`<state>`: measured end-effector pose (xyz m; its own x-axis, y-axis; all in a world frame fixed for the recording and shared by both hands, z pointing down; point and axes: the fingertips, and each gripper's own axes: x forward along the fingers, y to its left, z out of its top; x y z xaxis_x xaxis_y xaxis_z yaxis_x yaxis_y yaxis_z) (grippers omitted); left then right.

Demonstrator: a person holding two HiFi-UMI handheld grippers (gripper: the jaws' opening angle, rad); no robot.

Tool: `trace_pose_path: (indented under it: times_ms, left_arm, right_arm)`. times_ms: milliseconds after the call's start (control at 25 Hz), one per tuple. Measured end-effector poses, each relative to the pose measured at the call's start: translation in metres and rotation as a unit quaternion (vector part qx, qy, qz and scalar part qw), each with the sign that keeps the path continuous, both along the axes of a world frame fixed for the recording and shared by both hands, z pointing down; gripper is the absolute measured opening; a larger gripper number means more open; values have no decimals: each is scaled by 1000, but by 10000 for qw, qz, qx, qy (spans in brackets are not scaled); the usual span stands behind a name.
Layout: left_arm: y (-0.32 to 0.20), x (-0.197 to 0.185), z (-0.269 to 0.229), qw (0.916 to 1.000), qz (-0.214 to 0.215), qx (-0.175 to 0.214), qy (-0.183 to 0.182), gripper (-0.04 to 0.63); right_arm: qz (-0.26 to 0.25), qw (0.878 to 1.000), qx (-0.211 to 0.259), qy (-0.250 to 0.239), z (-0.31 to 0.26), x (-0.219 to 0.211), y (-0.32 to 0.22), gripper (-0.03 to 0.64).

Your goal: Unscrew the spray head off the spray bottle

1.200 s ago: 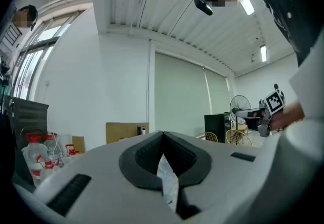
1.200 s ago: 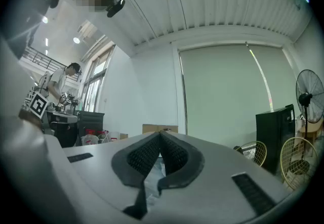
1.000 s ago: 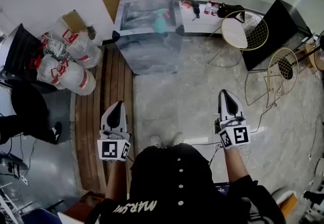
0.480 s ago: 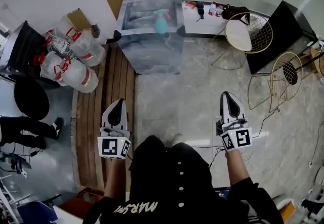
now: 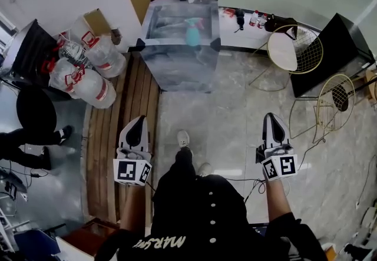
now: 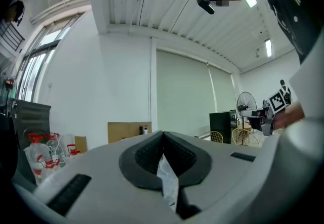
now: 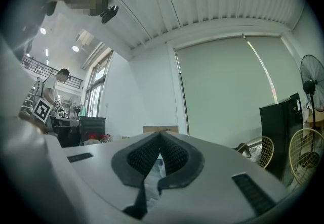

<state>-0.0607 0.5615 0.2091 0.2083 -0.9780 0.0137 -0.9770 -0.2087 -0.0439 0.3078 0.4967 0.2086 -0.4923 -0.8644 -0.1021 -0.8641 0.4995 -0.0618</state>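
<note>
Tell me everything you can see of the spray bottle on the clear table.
The spray bottle is small and teal, plastic by its look, with a paler spray head still on top. It stands upright near the middle of the clear table, which alone touches it. Label and finer detail are too small to tell.
</note>
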Motion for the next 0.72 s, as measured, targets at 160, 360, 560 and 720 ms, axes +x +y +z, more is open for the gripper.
trace_pose_path:
  times_ms: [160,360,560,720]
  left_arm:
    - [-32,-2,11,9998,28,-196,-97,25]
    - [-84,-19,16,9995,81,-289,47,26]
    - [-137,-37,15,9995,106,-290,112,25]
    - [-176,-50,13,9993,206,-280,129,25]
  right_arm:
    - [-58,10000,-7,34,1,-8,-27,11]
    - [-61,9999,-97,111,1,-21,-72,12]
    - [-74,9998,-111,126,-5,-42,-121,12]
    - [-81,9999,-98,113,-10,-61,-156,11]
